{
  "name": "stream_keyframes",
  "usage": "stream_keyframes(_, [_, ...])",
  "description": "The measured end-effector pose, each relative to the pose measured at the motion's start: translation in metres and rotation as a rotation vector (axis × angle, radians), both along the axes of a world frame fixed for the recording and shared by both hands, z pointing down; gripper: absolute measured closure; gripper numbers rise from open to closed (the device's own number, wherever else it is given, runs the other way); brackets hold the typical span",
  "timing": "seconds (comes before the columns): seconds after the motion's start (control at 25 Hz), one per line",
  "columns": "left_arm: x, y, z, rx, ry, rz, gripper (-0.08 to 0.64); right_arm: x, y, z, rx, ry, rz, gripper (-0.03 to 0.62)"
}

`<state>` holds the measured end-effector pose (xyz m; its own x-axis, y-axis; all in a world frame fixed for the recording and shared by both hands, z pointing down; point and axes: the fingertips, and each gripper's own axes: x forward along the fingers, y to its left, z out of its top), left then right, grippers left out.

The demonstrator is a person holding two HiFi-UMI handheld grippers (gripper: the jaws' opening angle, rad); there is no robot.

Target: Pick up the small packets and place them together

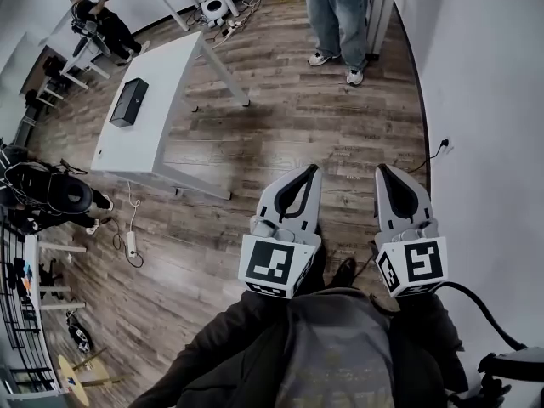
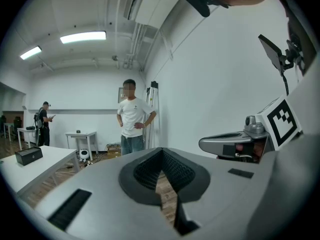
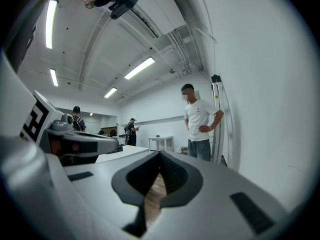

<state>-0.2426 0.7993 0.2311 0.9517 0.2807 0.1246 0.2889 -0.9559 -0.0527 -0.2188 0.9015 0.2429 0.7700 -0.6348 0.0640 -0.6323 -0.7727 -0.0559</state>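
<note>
The left tool [image 1: 313,171] and the right tool [image 1: 382,170] were both closed on nothing, side by side above the wooden floor [image 1: 255,143], right of a white table [image 1: 161,83], the packets in no view.

The left gripper [image 1: 311,173] and right gripper [image 1: 384,172] point side by side over the wooden floor [image 1: 331,126], jaws together and empty, with a white table [image 1: 166,70] bearing a black box [image 1: 128,102] at far left.
</note>
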Motion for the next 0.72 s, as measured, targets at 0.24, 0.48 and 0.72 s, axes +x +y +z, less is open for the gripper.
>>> stream_keyframes(0.24, [0.023,-0.011,0.003,-0.017,0.006,0.009,0.560,0.022,-0.009,0.004,-0.016,-0.007,0.010,0.588])
stream_keyframes(0.48, [0.072,-0.030,0.001,-0.038,0.016,0.027,0.560,0.065,-0.029,0.002,-0.033,-0.004,0.023,0.588])
stream_keyframes(0.72, [0.119,-0.054,0.007,-0.049,0.003,0.039,0.560,0.109,-0.055,0.010,-0.037,-0.028,0.026,0.588])
